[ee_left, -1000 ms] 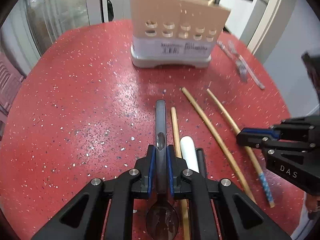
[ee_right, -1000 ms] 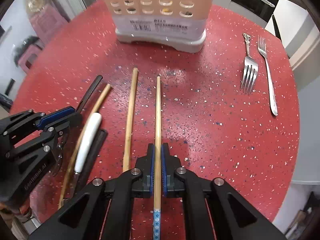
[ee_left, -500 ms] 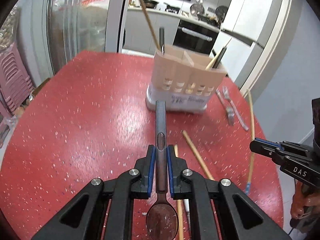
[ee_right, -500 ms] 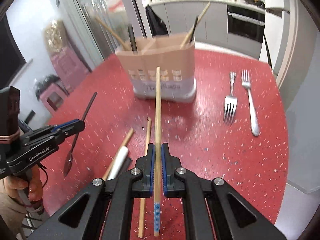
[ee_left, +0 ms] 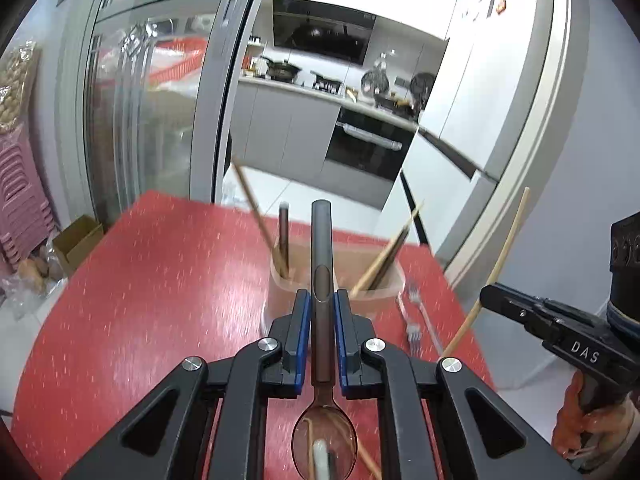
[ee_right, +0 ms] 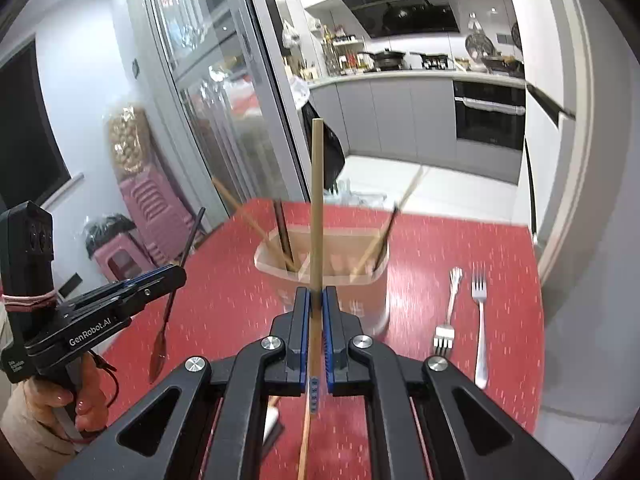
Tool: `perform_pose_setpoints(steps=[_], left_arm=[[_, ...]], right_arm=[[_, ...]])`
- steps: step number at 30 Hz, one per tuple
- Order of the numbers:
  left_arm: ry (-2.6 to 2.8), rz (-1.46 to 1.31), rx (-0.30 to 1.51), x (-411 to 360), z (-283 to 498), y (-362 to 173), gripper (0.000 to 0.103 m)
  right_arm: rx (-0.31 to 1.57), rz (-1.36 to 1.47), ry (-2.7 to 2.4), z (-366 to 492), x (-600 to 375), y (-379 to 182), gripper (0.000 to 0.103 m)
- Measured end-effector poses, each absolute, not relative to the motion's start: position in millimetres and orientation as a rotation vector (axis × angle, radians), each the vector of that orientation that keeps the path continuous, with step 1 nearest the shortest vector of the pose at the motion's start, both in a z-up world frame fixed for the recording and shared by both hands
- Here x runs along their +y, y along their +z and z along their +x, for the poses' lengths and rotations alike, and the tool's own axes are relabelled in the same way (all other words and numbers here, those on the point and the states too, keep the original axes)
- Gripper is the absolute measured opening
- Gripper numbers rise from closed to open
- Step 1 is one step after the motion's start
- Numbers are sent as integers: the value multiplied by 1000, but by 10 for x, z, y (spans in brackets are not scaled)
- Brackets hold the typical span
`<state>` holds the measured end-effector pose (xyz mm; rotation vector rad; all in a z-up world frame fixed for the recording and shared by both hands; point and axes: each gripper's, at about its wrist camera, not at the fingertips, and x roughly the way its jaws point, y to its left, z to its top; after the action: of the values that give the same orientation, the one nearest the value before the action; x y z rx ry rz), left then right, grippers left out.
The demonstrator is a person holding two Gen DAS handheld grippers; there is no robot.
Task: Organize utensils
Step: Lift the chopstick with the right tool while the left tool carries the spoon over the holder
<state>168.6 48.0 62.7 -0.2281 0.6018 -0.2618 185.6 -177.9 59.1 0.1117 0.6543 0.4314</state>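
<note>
In the left wrist view the left gripper [ee_left: 321, 320] has its jaws clenched on the flat handle of a dark spoon [ee_left: 322, 280], bowl hanging back toward the camera at 6 o'clock and handle pointing away at 12; gripping it mid-handle likely keeps the free end clear for lowering into a compartment. The right gripper [ee_right: 316, 312] is likewise clamped on a bamboo chopstick [ee_right: 316, 208] near its blue-patterned end, so most of its length juts forward at 12 o'clock, a hold that looks meant for poking it into the holder.

Both tools are carried above the red table [ee_right: 224, 300], tilted somewhat downward; each shows in the other's view, the left at 9 o'clock held by a hand [ee_right: 60, 400], the right at 3 o'clock.

Below the jaws a few utensils lie on the table, blurred. Further off at 12 o'clock stands the beige utensil holder [ee_right: 360, 292], its compartments already carrying chopsticks and dark handles leaning outward. To its right, at 2 o'clock, two forks [ee_right: 480, 320] lie side by side, not yet sorted. Beyond is a kitchen with an oven [ee_right: 488, 112]
</note>
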Motion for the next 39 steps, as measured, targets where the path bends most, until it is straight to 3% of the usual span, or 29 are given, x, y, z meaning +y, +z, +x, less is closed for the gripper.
perform_pose_setpoints(steps=[12,26,39], left_arm=[[-260,-272,505,467,2424,994,34],[-212,-252,492,252,3120,572,34],[-174,-264,451,281,3157,435,34]], right_arm=[[569,130,412,2561,-1717,996,7],[600,189,392,3305,-1734,614,7],[496,212,413,3235,-1759,726,7]])
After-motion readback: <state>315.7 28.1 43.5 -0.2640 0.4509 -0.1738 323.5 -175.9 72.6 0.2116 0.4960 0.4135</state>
